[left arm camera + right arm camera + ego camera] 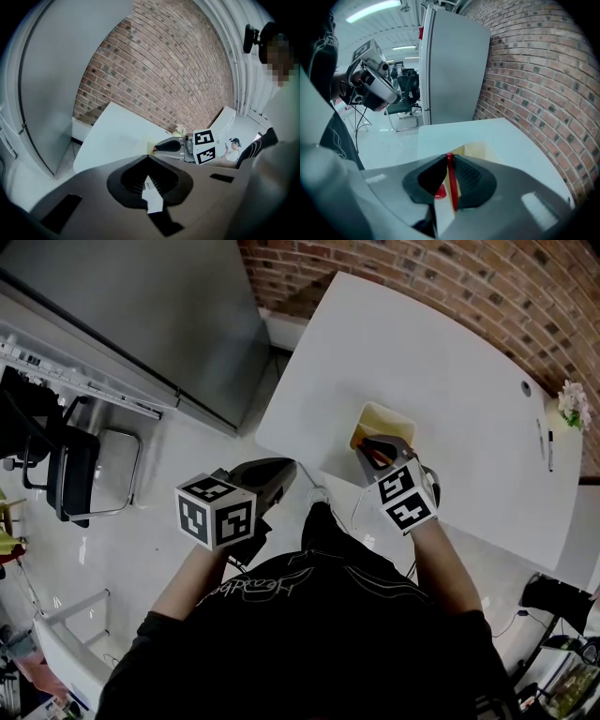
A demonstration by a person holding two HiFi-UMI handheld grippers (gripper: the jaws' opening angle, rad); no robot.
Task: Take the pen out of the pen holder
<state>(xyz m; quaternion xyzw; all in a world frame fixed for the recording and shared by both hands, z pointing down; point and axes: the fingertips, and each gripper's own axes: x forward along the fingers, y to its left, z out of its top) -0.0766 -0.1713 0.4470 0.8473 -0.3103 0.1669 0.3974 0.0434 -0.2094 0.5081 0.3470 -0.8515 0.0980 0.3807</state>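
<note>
A cream pen holder [383,421] stands near the front edge of the white table [450,362]. My right gripper [372,450] reaches into it from the near side. In the right gripper view a red pen [451,182] stands upright between the pads, pinched at the tips of the right gripper [449,157], with the pen holder [482,151] just beyond. A second red end [440,191] shows lower in the gap. My left gripper [279,472] hangs off the table's near left corner, shut and empty; its tips [149,158] meet, facing the right gripper [171,146].
A black pen [549,448] and a small flower pot [573,405] sit at the table's far right. A brick wall [422,268] runs behind. A grey cabinet [141,306] and a chair [89,470] stand on the floor to the left.
</note>
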